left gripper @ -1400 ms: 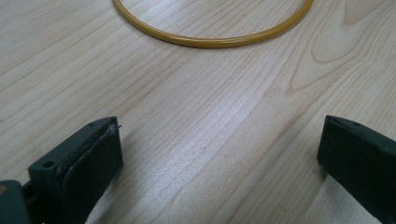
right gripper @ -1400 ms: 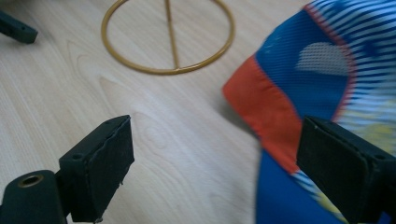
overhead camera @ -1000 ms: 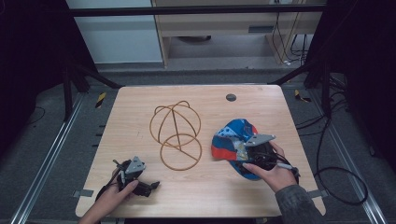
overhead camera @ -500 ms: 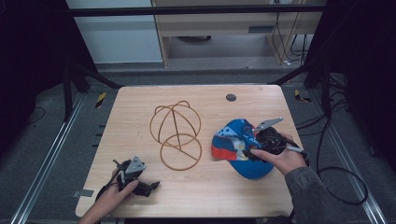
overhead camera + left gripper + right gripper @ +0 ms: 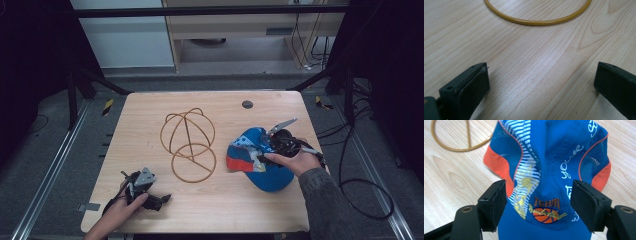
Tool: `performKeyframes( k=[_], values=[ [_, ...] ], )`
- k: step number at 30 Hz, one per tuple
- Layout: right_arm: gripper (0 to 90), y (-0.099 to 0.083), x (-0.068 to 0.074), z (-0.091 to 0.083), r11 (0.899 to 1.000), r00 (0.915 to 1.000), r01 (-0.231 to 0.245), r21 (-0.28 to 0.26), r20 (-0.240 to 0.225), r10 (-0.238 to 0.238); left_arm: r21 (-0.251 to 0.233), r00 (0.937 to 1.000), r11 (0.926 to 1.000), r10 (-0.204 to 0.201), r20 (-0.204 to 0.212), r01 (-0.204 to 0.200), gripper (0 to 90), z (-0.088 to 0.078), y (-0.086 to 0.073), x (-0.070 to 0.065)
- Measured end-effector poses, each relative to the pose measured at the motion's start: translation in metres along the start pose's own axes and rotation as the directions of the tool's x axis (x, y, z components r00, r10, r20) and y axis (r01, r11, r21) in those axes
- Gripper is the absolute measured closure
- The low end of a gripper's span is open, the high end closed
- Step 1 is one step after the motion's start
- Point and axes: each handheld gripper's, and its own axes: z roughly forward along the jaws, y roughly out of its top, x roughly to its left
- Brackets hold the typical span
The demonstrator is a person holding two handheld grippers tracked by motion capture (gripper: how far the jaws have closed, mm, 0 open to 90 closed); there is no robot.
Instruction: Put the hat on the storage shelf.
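The table (image 5: 150, 115) has a pale wood-grain top with a small dark round cap (image 5: 247, 104) set into it near the far edge. It stands on a grey floor (image 5: 50, 150), flanked by metal rails (image 5: 47, 185) running along both sides. Black cables (image 5: 365, 195) loop on the floor to the right. Beyond the table stands a white panel (image 5: 125, 40) and a light wooden cabinet (image 5: 240, 25). The edges of the room lie in deep shadow.
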Motion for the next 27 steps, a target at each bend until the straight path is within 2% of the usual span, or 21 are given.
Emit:
performKeyframes(
  k=[10, 17, 20, 21, 22, 27],
  values=[
    [36.7, 0.008, -0.003, 0.016, 0.999, 0.9987, -0.05, 0.016, -0.002, 0.05, 0.002, 1.0, 1.0, 0.001, 0.001, -0.001, 0.0, 0.0, 0.0, 0.0],
    [46.9, 0.008, -0.005, 0.02, 0.998, 0.9982, -0.06, 0.035, 0.001, 0.06, 0.001, 1.0, 1.0, 0.001, 0.0, -0.001, 0.0, 0.0, 0.0, 0.0],
    [51.8, 0.009, -0.005, 0.023, 0.998, 0.9987, -0.051, 0.038, 0.0, 0.051, 0.002, 1.0, 1.0, 0.001, 0.0, -0.001, 0.0, 0.0, 0.0, 0.0],
    [56.5, 0.009, -0.005, 0.024, 0.997, 0.9984, -0.056, 0.048, -0.001, 0.056, 0.002, 1.0, 1.0, 0.002, 0.0, -0.002, 0.0, 0.0, 0.0, 0.0],
    [56.5, 0.009, -0.005, 0.024, 0.997, 0.9984, -0.056, 0.048, -0.001, 0.056, 0.002, 1.0, 1.0, 0.002, 0.0, -0.002, 0.0, 0.0, 0.0, 0.0],
    [72.0, 0.008, -0.006, 0.026, 0.998, 0.9992, -0.038, 0.057, -0.009, 0.039, 0.001, 1.0, 1.0, 0.001, 0.0, -0.001, 0.0, 0.0, 0.0, 0.0]
  ],
)
